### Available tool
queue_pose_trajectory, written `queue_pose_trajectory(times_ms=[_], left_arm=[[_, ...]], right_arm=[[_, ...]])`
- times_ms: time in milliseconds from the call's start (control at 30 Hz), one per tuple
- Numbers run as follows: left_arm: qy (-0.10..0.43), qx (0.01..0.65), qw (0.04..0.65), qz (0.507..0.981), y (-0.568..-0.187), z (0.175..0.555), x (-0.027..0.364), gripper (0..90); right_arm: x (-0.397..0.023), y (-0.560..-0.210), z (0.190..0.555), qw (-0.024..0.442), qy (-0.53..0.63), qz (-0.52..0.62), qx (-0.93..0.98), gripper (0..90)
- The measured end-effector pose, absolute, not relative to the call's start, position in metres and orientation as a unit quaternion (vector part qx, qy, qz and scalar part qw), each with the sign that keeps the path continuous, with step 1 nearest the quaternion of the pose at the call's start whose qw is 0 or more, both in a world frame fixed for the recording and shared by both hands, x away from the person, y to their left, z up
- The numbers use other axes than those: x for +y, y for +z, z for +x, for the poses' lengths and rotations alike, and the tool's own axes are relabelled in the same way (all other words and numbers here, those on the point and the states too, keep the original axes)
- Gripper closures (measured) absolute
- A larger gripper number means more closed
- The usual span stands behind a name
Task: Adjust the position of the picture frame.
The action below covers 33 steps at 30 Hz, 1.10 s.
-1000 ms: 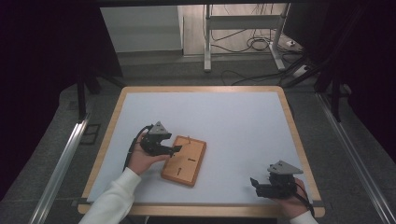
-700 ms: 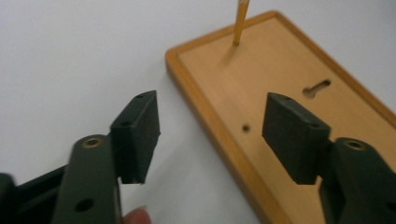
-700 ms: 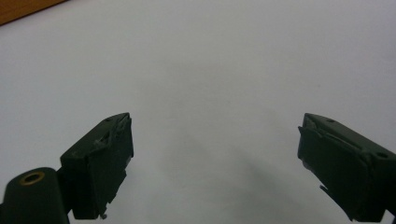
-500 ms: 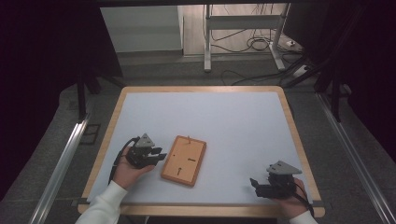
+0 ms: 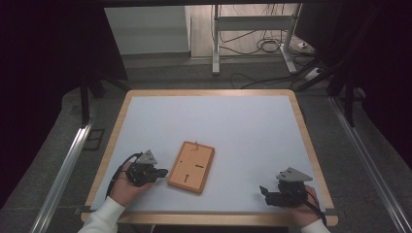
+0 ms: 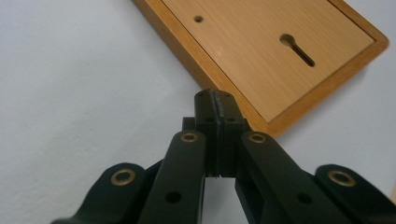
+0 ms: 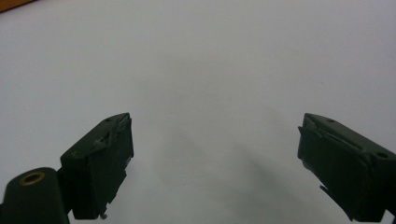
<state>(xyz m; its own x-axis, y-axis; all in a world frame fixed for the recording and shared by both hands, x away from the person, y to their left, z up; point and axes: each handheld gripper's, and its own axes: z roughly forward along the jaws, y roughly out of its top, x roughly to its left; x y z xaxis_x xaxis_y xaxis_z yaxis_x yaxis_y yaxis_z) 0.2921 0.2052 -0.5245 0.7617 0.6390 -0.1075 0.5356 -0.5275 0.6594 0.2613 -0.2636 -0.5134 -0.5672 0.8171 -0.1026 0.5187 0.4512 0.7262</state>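
Observation:
A flat wooden board (image 5: 191,166) with a raised rim lies on the white table (image 5: 218,121), left of the front middle. It has a keyhole slot (image 6: 297,49) and a small round hole (image 6: 199,19). My left gripper (image 5: 163,172) rests just left of the board, pointing at its edge. In the left gripper view its jaws (image 6: 215,100) have just been closing and now meet pad to pad with nothing between them, a little short of the board (image 6: 261,51). My right gripper (image 5: 265,190) sits at the front right and stands open (image 7: 215,140) over bare table.
The table has a wooden border (image 5: 209,92). Beyond its far edge are a metal stand (image 5: 252,24) and cables (image 5: 265,46) on the floor. Metal rails (image 5: 68,170) run along both sides of the table.
My left gripper has drawn back off the board's left edge toward the left and front, and its jaws have shut. The board and the right gripper have stayed put.

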Motion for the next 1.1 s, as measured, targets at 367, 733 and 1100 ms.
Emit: queue_pose_trajectory(times_ms=[367,733,1100], left_arm=[[0.057,0.330,0.348,0.876,-0.5283,0.2870,0.2046,89.6],[0.047,0.334,0.353,0.873,-0.5304,0.2894,0.2064,89.7],[0.053,0.342,0.354,0.869,-0.5308,0.2883,0.2038,89.7]], right_arm=[[-0.2630,-0.5141,0.2614,0.226,0.329,0.406,0.822,10.7],[-0.2640,-0.5134,0.2617,0.228,0.331,0.409,0.819,10.7],[-0.2631,-0.5143,0.2622,0.228,0.329,0.409,0.820,10.7]])
